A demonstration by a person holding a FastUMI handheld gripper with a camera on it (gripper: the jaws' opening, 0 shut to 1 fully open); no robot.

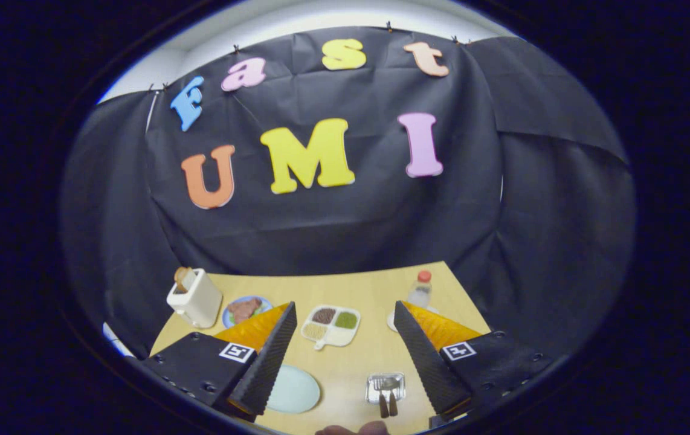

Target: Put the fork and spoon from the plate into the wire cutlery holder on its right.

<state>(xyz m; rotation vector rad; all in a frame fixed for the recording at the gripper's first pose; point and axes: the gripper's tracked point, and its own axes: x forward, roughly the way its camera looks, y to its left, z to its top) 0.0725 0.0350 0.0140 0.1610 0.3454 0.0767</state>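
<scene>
A hand-held gripper [345, 350] hovers above a tan table [369, 290], its fingers spread wide apart and holding nothing. Between them sit a pale plate [292, 390] and a wire cutlery holder [385, 387] with two brown handles sticking out. Beyond lie a divided dish [331, 326], a toaster [194, 297], a blue plate of food [246, 309] and a bottle [420, 290].

The gripper [345, 350] had two wedge-shaped fingers with ribbed inner faces; each sat on a black block dotted with screws; each block bore a square black-and-white marker behind its finger.
</scene>
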